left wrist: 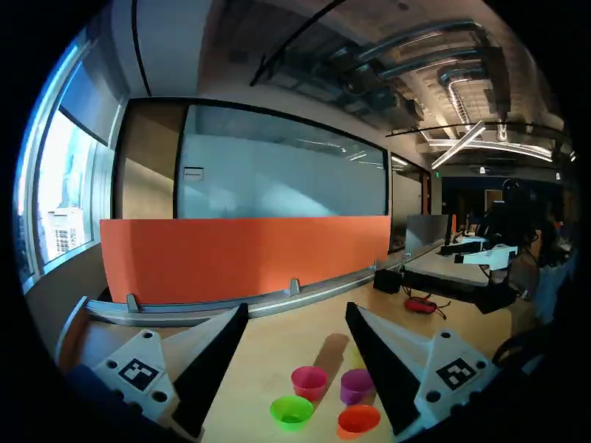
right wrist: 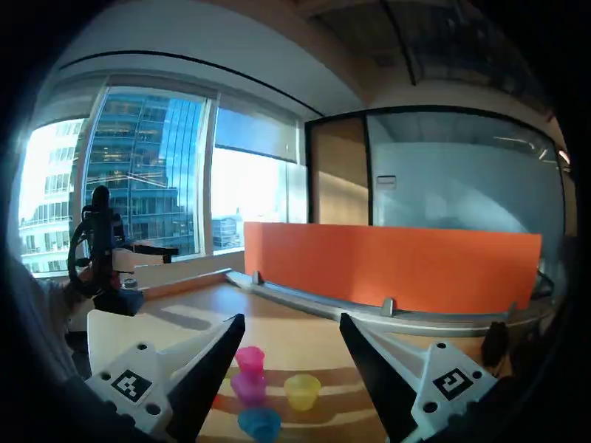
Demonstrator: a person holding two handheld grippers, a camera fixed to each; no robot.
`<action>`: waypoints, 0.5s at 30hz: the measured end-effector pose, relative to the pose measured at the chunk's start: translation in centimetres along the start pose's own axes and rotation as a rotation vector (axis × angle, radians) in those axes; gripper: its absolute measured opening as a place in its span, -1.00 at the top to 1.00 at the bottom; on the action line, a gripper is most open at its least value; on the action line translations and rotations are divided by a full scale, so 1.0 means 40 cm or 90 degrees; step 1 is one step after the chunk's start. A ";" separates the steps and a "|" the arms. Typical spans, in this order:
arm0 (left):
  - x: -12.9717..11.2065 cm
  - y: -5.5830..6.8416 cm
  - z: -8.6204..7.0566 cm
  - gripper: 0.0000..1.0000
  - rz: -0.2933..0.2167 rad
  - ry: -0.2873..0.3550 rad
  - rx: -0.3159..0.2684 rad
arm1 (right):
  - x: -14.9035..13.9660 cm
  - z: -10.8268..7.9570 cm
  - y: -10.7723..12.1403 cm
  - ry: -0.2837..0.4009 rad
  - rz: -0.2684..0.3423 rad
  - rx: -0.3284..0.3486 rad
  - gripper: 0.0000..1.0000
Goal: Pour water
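Six cups (left wrist: 309, 382) of six colours, one orange divider (left wrist: 244, 258)

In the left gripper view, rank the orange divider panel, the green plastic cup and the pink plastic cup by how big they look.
1. orange divider panel, by far largest.
2. green plastic cup.
3. pink plastic cup, barely smaller; green sits nearer the camera, so true sizes may match.

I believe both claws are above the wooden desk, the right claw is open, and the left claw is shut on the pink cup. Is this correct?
Not quite. The left claw is open too and holds nothing; in the left gripper view the pink cup stands free on the wooden desk, untouched by its spread fingers. The right claw is open, as you said.
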State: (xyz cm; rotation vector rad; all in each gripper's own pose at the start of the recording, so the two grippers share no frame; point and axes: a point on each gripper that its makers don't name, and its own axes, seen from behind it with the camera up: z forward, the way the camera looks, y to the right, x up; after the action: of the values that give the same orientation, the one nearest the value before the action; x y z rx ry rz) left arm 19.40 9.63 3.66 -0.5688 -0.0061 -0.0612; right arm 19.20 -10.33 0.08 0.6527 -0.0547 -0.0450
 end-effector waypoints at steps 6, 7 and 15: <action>-0.033 -0.002 -0.008 -0.95 0.001 -0.018 -0.016 | -0.022 -0.003 -0.018 -0.015 -0.009 0.020 -0.98; -0.041 -0.003 -0.008 -0.95 0.001 -0.023 -0.017 | -0.024 -0.004 -0.022 -0.016 -0.012 0.024 -0.98; -0.104 -0.014 -0.004 -0.96 0.005 -0.060 -0.021 | -0.063 -0.004 -0.037 -0.035 -0.024 0.049 -0.98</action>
State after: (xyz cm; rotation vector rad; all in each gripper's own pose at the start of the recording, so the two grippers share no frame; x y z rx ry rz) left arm 15.21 9.30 3.71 -0.6045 -0.0945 -0.0269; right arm 16.68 -11.27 -1.03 0.7289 -0.0977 -0.0972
